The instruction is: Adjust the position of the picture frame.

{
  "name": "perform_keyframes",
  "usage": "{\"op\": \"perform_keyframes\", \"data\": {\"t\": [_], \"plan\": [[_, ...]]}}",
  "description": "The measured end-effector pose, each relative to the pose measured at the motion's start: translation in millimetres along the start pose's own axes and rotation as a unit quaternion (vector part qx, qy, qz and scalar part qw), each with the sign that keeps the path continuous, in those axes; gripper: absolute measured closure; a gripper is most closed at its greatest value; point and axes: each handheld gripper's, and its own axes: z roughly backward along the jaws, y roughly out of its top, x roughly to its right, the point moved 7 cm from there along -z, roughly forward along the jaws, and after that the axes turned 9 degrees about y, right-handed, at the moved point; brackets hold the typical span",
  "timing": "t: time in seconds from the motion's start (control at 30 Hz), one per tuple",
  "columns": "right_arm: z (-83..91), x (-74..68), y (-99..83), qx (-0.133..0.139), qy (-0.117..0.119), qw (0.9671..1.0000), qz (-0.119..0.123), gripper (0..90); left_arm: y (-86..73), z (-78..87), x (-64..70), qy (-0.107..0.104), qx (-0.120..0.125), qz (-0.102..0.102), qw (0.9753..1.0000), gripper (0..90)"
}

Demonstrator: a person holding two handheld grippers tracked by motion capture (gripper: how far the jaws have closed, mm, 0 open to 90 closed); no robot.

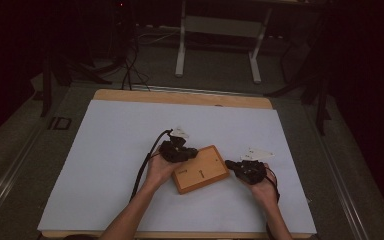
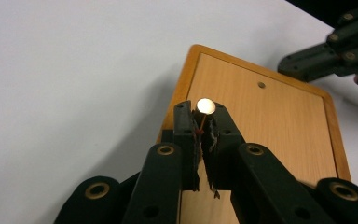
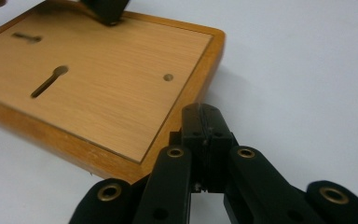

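Left gripper (image 2: 204,122) of yours pinches a small round-headed pale pin with a thin red stem (image 2: 205,106), jaws clamped on it, just over the near left edge of the flat rectangular wooden board (image 1: 201,169). Board lies on the white table sheet (image 1: 110,150) between both claws. Your right gripper (image 3: 206,122) has jaws pressed together on nothing, just beside the board's right corner.

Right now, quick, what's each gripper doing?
Left gripper: shut on a small white-headed pin, over the wooden box.
Right gripper: shut, holding nothing.
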Motion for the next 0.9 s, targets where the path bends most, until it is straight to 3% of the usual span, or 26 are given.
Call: {"op": "perform_keyframes", "data": {"t": [0.5,0.9], "plan": [[-19.4,-26.0,-0.2,-0.026,0.030,0.9988,0.028,89.6,-11.4,-0.6,-11.9,0.018,-0.019,0.010,0.9996,84.3],[-25.2,-27.2,-4.3,-0.038,0.030,0.9984,0.027,88.9,-16.0,-7.2,-12.0,0.029,-0.033,0.013,0.9989,84.0]]}}
